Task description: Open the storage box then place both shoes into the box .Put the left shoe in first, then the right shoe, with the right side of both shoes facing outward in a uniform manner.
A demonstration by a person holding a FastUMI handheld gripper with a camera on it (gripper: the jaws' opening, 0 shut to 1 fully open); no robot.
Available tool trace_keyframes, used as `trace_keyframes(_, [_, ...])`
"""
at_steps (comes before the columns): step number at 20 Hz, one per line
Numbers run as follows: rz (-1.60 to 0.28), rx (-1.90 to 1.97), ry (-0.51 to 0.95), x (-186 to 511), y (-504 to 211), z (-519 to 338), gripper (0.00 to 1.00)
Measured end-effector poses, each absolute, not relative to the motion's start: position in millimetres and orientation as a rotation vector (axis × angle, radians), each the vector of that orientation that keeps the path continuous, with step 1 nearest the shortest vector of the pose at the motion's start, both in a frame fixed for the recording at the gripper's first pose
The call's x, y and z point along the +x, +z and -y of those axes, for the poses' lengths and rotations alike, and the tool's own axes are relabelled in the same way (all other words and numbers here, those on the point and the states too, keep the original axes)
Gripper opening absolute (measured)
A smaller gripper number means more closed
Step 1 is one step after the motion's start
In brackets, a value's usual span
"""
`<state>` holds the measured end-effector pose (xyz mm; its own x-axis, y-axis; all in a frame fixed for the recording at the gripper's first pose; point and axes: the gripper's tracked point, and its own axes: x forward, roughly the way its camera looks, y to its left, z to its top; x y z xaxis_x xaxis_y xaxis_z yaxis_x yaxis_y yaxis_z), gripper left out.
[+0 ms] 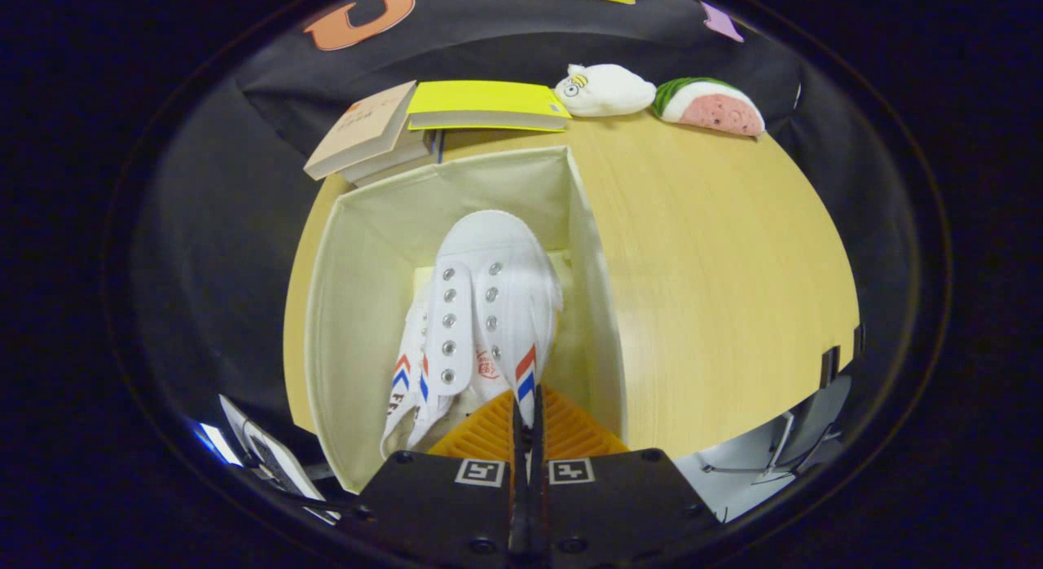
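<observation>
The cream fabric storage box [358, 259] stands open on the wooden table [717, 292], just ahead of my fingers. My gripper [526, 412] is shut on the side edge of a white canvas shoe [493, 259] with a red and blue stripe. That shoe hangs toe-forward inside the box, laces side up. A second white shoe [407, 381] with the same stripes lies lower in the box, to the left of the held one and partly hidden by it. The box floor shows pale beyond both toes.
Behind the box lie a tan book [367, 129] and a yellow book [485, 104]. A white plush toy [605, 90] and a watermelon-slice plush [709, 106] sit at the table's far edge. Bare tabletop stretches to the right of the box.
</observation>
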<state>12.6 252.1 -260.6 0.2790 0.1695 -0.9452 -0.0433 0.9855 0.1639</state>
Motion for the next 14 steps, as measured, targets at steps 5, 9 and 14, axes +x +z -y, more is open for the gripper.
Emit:
trace_keyframes(5, [-1.316,0.082,0.118,6,-273,-252,0.18])
trace_keyframes(9, [-1.240,0.052,0.148,6,-255,-254,0.42])
trace_keyframes(14, [-1.047,0.056,0.177,1,-206,-245,0.77])
